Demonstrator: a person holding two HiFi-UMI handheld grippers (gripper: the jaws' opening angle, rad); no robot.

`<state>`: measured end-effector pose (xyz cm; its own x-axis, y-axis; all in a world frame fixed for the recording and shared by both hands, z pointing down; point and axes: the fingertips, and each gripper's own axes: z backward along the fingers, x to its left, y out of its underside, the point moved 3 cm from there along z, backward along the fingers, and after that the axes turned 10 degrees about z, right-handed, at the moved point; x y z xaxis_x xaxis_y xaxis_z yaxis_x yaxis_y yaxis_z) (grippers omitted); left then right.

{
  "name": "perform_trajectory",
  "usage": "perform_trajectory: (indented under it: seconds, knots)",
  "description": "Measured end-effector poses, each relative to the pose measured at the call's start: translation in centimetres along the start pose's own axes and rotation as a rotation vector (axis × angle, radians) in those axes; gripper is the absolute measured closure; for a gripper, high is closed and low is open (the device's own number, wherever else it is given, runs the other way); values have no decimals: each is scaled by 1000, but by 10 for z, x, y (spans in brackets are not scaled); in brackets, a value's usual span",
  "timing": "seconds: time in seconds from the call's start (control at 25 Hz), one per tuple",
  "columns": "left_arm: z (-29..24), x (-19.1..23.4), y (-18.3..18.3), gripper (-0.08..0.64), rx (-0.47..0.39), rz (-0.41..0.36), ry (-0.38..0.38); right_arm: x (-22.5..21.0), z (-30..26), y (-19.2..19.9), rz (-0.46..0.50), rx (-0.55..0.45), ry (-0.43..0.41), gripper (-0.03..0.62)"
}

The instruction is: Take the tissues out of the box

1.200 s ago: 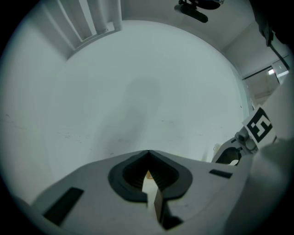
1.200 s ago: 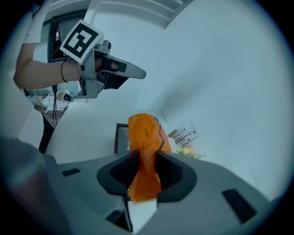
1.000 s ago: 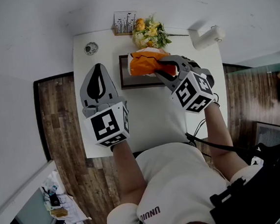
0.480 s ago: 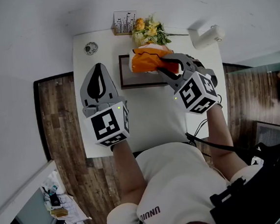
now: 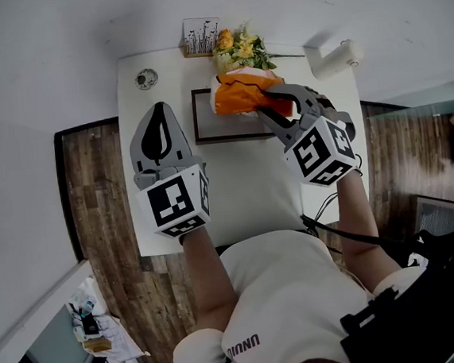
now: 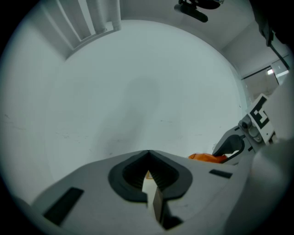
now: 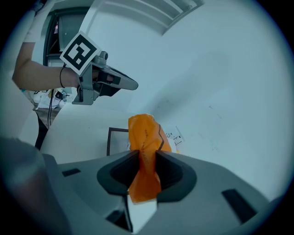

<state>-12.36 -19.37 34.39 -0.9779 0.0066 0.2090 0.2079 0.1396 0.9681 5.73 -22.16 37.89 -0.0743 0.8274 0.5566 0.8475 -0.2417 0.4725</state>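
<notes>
Right gripper (image 7: pixel 147 158) half closed, pinching the orange tissue (image 7: pixel 143 133) between its pads and holding it above the dark box (image 5: pixel 203 131), probably clear of it. Left gripper (image 6: pixel 148 160) shut and empty, parked aside to leave room.

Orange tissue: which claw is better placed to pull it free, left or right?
Right. The right claw is clamped on the orange tissue, while the left claw is shut, empty and off to the side, apart from it.

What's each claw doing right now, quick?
Left claw: closed, nothing in it.
Right claw: closed on the orange tissue pack.
</notes>
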Motion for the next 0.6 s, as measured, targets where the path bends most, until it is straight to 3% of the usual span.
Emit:
perform_trajectory:
  seconds: [0.6]
  knots:
    - [2, 0, -1, 546, 0, -1, -2, -2, 3, -1, 9, 5, 19, 468]
